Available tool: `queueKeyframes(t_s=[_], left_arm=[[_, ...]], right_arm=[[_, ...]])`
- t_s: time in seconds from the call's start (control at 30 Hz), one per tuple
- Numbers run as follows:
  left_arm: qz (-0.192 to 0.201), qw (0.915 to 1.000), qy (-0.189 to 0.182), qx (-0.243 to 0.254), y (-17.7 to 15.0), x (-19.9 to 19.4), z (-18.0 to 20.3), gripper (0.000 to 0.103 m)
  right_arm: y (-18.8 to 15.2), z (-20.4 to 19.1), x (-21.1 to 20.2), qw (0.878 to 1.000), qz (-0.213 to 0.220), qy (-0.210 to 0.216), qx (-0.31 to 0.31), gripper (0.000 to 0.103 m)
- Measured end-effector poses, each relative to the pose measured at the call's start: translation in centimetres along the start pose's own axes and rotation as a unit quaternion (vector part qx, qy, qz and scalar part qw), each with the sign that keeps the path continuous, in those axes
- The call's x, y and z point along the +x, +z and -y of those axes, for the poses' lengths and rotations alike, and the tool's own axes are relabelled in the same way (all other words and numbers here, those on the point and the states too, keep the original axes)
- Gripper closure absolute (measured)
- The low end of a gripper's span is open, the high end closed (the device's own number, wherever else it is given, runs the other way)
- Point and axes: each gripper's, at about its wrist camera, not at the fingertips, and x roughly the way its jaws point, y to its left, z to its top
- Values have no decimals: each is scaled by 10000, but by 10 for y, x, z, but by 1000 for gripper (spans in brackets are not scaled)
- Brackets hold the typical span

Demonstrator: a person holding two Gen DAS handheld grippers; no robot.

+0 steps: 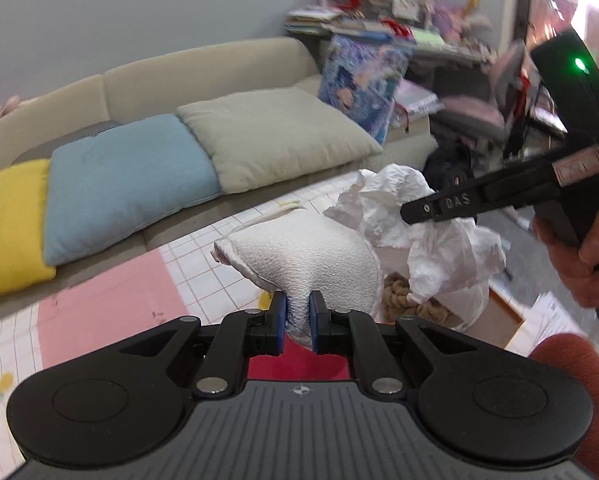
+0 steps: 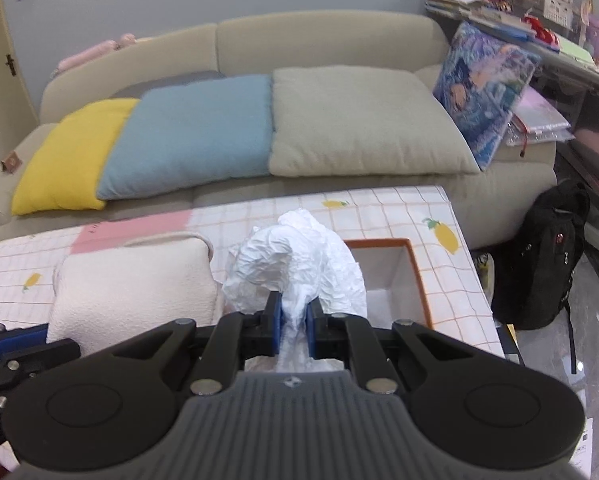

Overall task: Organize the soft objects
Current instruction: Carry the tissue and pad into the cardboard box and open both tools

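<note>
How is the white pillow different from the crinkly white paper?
The pillow is plump with a bumpy, fuzzy cover; the paper is thin, smooth and full of creases. The pillow keeps a neat cushion shape with a seam round its edge; the paper is bunched into a messy lump. The left gripper pinches the pillow; the right gripper pinches the paper. Both are white, soft and clamped between blue pads.

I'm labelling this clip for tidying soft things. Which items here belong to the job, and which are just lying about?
In the job:
white cushion, pinched by the left gripper
crumpled white wrap, pinched by the right gripper
open box

Lying about:
black backpack
sofa
picture cushion
</note>
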Motion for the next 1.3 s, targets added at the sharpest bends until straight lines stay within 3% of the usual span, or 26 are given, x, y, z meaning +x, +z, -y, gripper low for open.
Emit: queueKeyframes(t_s=[0.23,0.47,0.77,1.07,1.13,1.2,1.3], left_arm=[[-651,9973,-85,333,10,56,13,90],[-1007,9926,-26,675,11,99,21,90],[-1376,9847,-92,1062,6,134,37,90],[-1499,9801,-60,1298,2,147,47,88],[-1460,9806,-46,1308,3,147,47,84],[-1391,9823,-54,1254,6,148,47,73],[-1241,9842,11,1265,9,141,47,69]], right_arm=[[1,19,50,9996,-285,-59,-48,93],[-8,38,100,9969,-752,-245,53,93],[-26,44,136,9931,-1132,-319,-44,92],[-38,37,153,9903,-1334,-322,-195,88],[-37,37,151,9905,-1326,-301,-221,85],[-35,37,149,9907,-1310,-278,-245,83],[-32,38,143,9912,-1272,-233,-265,79]])
